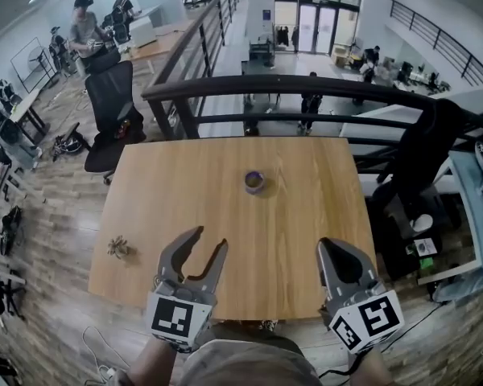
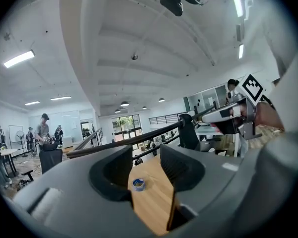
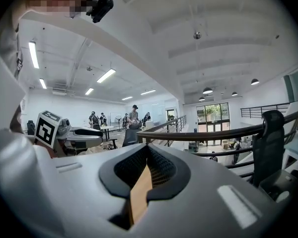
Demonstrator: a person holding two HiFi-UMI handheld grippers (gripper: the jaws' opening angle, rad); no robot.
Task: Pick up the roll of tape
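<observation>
A small purple-blue roll of tape (image 1: 254, 182) lies flat near the middle of the wooden table (image 1: 169, 183), a little toward its far edge. My left gripper (image 1: 210, 238) hovers over the near edge with its jaws apart and nothing between them. In the left gripper view the roll of tape (image 2: 138, 184) shows between the open jaws, well ahead of them. My right gripper (image 1: 329, 244) is at the near right, jaws closed together and empty. In the right gripper view only a thin wedge of table (image 3: 138, 197) shows below the touching tips.
A small spider-like object (image 1: 118, 248) lies at the table's left near corner. A dark railing (image 1: 306, 87) runs just behind the far edge. A black office chair (image 1: 113, 111) stands at the back left, and dark clothing (image 1: 423, 151) hangs at the right.
</observation>
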